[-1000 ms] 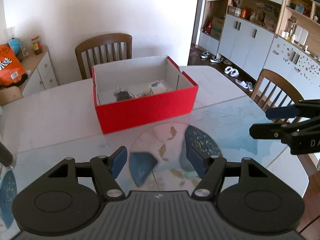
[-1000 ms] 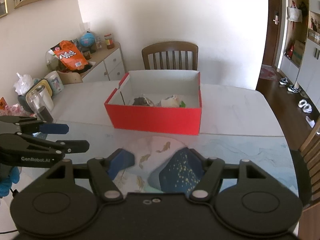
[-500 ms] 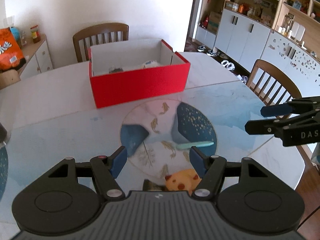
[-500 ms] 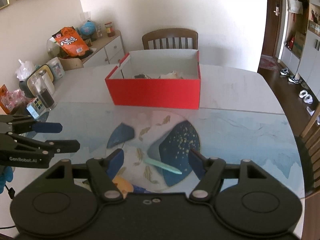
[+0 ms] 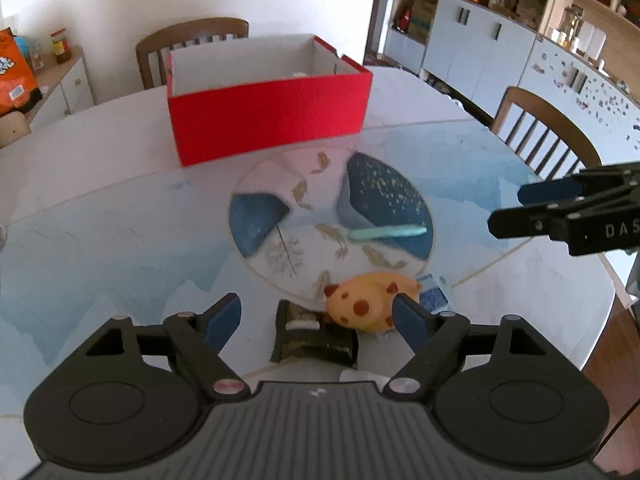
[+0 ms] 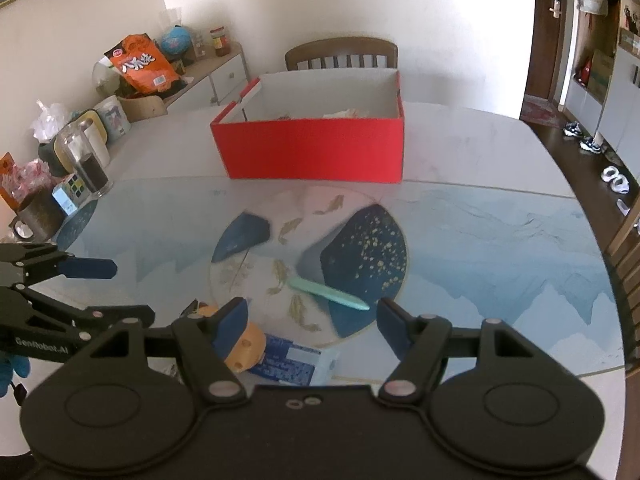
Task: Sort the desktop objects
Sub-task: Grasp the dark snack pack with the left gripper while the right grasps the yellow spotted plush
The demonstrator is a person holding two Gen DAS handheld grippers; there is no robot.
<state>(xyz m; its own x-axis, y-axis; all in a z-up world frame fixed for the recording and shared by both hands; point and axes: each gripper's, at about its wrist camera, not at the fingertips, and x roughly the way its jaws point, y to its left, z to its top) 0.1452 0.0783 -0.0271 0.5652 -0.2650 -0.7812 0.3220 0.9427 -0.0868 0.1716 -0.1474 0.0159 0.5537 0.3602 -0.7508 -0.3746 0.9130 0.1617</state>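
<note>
Left gripper [image 5: 316,314] fingers are opening, unclenched, above a dark packet [image 5: 314,338] and spotted orange toy [image 5: 370,304] on the surface [image 5: 120,248]. Right gripper [image 6: 310,316] fingers released, empty. Red box [image 5: 268,120] sits beyond.

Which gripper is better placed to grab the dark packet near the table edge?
Left. The left gripper, jaws opening, has the dark packet lying between its fingers; the right gripper faces the teal pen instead.

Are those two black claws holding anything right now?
No. The left gripper is opening above a dark packet and spotted toy; the right gripper is open and empty.
</note>
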